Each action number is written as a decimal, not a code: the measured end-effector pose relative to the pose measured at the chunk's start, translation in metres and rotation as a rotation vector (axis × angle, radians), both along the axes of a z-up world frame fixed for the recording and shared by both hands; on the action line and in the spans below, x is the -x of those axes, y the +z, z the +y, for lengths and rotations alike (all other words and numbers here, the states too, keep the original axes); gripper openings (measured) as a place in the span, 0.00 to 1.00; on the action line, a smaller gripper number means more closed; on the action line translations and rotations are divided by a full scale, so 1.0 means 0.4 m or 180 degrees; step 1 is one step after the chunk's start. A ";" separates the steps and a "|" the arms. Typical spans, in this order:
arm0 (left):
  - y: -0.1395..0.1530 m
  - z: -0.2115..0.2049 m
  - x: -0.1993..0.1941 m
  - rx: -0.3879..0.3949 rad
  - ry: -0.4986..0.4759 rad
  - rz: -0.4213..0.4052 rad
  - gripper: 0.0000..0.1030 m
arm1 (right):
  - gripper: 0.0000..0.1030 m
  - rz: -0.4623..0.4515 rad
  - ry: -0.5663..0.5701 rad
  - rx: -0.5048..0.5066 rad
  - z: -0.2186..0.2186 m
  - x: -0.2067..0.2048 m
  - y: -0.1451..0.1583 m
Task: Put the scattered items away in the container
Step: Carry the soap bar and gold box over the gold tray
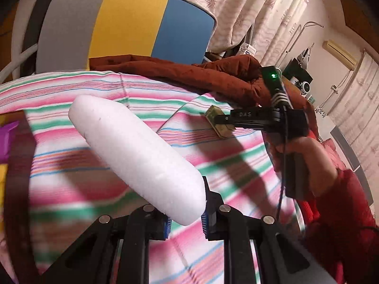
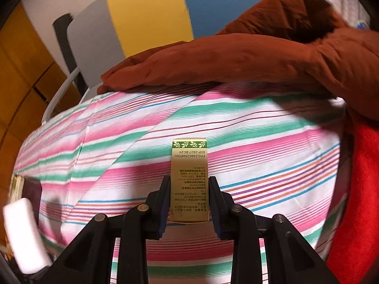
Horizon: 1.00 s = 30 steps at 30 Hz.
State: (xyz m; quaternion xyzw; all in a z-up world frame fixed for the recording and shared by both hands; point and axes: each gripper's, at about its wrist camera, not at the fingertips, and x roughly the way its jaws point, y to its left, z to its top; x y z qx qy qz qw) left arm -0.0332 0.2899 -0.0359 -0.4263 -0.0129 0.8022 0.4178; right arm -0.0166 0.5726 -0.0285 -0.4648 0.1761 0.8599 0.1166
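The white foam block (image 1: 139,156), long with rounded ends, juts forward and up-left from the left gripper (image 1: 186,217), clamped by its near end above the striped bedsheet (image 1: 71,189). The small gold carton (image 2: 189,179), green-banded and printed, stands pinched between the right gripper (image 2: 189,203) pads.

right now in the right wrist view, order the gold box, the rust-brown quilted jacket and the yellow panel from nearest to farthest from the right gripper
1. Gold rectangular cardboard box with green leaf band: clamped between the right gripper fingers, centre.
2. Rust-brown quilted jacket: beyond, across the striped bedsheet, upper right.
3. Yellow panel: behind the jacket, top centre.
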 end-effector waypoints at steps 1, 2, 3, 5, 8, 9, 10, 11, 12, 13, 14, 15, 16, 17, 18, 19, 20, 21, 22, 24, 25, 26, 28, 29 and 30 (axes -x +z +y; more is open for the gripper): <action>0.004 -0.021 -0.009 0.0010 0.0005 0.0014 0.17 | 0.30 0.0005 0.0048 -0.0020 -0.013 0.008 -0.005; 0.009 -0.043 -0.016 0.0010 0.0017 0.0028 0.17 | 0.30 0.0017 0.0120 -0.0042 -0.029 0.010 -0.004; 0.014 -0.065 -0.021 0.0002 0.0034 0.0033 0.17 | 0.30 0.0034 0.0186 -0.0049 -0.046 0.016 -0.004; 0.024 -0.102 -0.028 -0.0013 0.0062 0.0043 0.17 | 0.30 0.0085 0.0319 -0.0026 -0.080 0.026 -0.001; 0.039 -0.163 -0.030 -0.0023 0.0142 0.0066 0.17 | 0.30 0.0111 0.0451 0.0043 -0.126 0.036 0.000; 0.043 -0.183 -0.030 -0.0027 0.0172 0.0072 0.17 | 0.30 0.0101 0.0487 0.0028 -0.141 0.039 0.001; 0.050 -0.206 -0.030 -0.0042 0.0204 0.0079 0.17 | 0.30 0.0079 0.0546 -0.0017 -0.161 0.045 0.001; 0.056 -0.225 -0.031 -0.0053 0.0227 0.0088 0.17 | 0.30 0.0053 0.0607 -0.0081 -0.184 0.051 0.003; 0.061 -0.243 -0.029 -0.0062 0.0254 0.0098 0.17 | 0.29 0.0046 0.0675 -0.0132 -0.207 0.052 0.008; 0.065 -0.260 -0.028 -0.0082 0.0280 0.0101 0.17 | 0.29 0.0049 0.0732 -0.0147 -0.228 0.053 0.015; 0.069 -0.277 -0.026 -0.0109 0.0309 0.0100 0.17 | 0.29 0.0055 0.0768 -0.0147 -0.243 0.052 0.020; 0.072 -0.297 -0.025 -0.0133 0.0340 0.0096 0.17 | 0.29 0.0064 0.0800 -0.0146 -0.259 0.050 0.027; 0.074 -0.310 -0.023 -0.0151 0.0366 0.0091 0.17 | 0.29 0.0082 0.0840 -0.0142 -0.276 0.049 0.036; 0.076 -0.324 -0.020 -0.0170 0.0394 0.0083 0.17 | 0.29 0.0113 0.0898 -0.0143 -0.301 0.047 0.050; 0.079 -0.343 -0.016 -0.0199 0.0433 0.0070 0.17 | 0.29 0.0134 0.0931 -0.0145 -0.318 0.044 0.060; 0.081 -0.355 -0.014 -0.0214 0.0455 0.0068 0.17 | 0.29 0.0159 0.0963 -0.0136 -0.339 0.043 0.070; 0.081 -0.368 -0.012 -0.0223 0.0482 0.0069 0.17 | 0.29 0.0204 0.1012 -0.0095 -0.369 0.045 0.081; 0.083 -0.382 -0.008 -0.0228 0.0512 0.0068 0.17 | 0.29 0.0237 0.1052 -0.0052 -0.391 0.044 0.091; 0.085 -0.396 -0.004 -0.0240 0.0535 0.0061 0.17 | 0.29 0.0261 0.1084 -0.0015 -0.413 0.045 0.098; 0.089 -0.423 0.005 -0.0254 0.0569 0.0058 0.17 | 0.29 0.0312 0.1153 0.0072 -0.469 0.045 0.112; 0.094 -0.437 0.010 -0.0266 0.0584 0.0066 0.17 | 0.29 0.0342 0.1198 0.0136 -0.498 0.041 0.120; 0.098 -0.450 0.017 -0.0275 0.0588 0.0063 0.17 | 0.29 0.0364 0.1232 0.0191 -0.521 0.043 0.124; 0.107 -0.480 0.038 -0.0284 0.0618 0.0052 0.17 | 0.29 0.0400 0.1296 0.0291 -0.565 0.044 0.131; 0.111 -0.498 0.053 -0.0294 0.0633 0.0026 0.18 | 0.29 0.0424 0.1338 0.0343 -0.597 0.044 0.136; 0.114 -0.513 0.066 -0.0287 0.0636 -0.0019 0.18 | 0.29 0.0436 0.1370 0.0376 -0.621 0.045 0.139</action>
